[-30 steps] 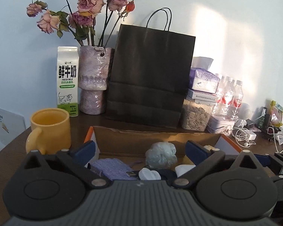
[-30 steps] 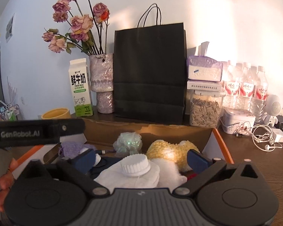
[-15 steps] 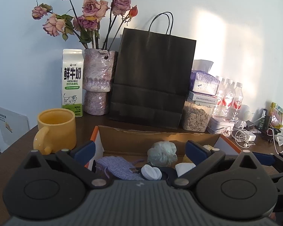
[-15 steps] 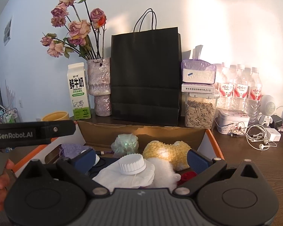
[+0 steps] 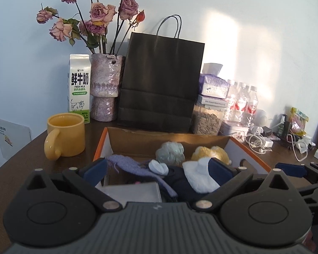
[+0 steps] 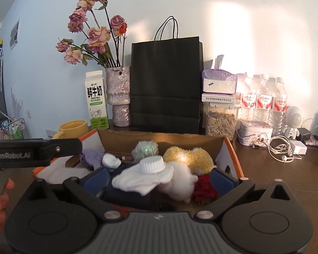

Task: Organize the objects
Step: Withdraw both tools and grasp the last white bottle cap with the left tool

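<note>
Several soft things lie heaped in the open cardboard box [image 6: 159, 140], which sits on the tabletop [image 6: 286, 175] just in front of the black paper bag [image 6: 166, 84]. On top of the heap, toward the box's near side, is a white cloth [image 6: 142, 178] with a white ribbed cap [image 6: 151, 165] on it; behind them are a yellow plush [image 6: 188, 155] and a pale green pompom [image 6: 145, 149]. My judgement: the step is choosing one piece, so come down on the cap from above and close gently, since the cloth beneath would drag.

The right claw [image 6: 158, 180] hangs over the box's near edge, pointed toward the bag, spread wide and empty. The left claw [image 5: 158, 169], beside it at the box's left corner, is equally wide and empty.
</note>
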### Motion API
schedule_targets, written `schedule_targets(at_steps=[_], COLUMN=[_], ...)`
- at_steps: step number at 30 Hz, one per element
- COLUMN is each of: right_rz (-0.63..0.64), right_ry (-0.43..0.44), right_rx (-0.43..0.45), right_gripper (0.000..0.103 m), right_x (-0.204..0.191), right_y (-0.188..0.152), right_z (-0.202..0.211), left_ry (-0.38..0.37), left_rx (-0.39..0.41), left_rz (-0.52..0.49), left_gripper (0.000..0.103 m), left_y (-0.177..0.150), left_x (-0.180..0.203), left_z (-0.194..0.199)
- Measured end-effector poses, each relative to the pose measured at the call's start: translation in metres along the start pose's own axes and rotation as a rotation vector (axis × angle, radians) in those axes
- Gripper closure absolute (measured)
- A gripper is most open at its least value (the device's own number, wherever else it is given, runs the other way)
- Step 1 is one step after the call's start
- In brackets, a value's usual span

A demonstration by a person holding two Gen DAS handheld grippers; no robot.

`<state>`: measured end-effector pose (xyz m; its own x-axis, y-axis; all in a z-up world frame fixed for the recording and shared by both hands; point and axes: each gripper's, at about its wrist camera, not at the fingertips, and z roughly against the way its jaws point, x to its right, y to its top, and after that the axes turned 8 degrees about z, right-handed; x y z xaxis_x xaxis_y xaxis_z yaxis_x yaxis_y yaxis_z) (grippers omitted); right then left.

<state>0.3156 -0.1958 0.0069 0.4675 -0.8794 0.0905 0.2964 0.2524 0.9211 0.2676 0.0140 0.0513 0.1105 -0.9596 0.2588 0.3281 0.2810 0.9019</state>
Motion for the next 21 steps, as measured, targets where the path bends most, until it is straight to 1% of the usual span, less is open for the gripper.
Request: schedule_targets(at_steps=[6, 10, 14, 18, 21], right_rz=[0.026, 0.046, 0.049, 0.024, 0.0], right_ry=[0.001, 0.008, 0.021, 0.031, 0.031], right_rx=[-0.026, -0.05, -0.084, -0.114, -0.13], right_gripper=[0.0, 0.0, 0.0, 0.0, 0.0], right_x=[-0.001, -0.003, 0.0, 0.005, 0.009], right_y=[-0.017, -0.03, -0.044, -0.056, -0.064], right_z=[0.022, 0.033, 0.037, 0.038, 0.036], left_ry=[-0.004, -0.004, 0.017, 0.024, 0.028], left_rx=[-0.046, -0.093, -0.163, -0.237, -0.258], left_rz=[-0.026, -0.051, -0.068, -0.083, -0.094], left_gripper=[0.0, 0.0, 0.0, 0.0, 0.0], left_y=[-0.019, -0.035, -0.053, -0.068, -0.074], left_x=[-0.004, -0.006, -0.008, -0.007, -0.002], left_z=[0.02, 0.027, 0.023, 0.016, 0.011])
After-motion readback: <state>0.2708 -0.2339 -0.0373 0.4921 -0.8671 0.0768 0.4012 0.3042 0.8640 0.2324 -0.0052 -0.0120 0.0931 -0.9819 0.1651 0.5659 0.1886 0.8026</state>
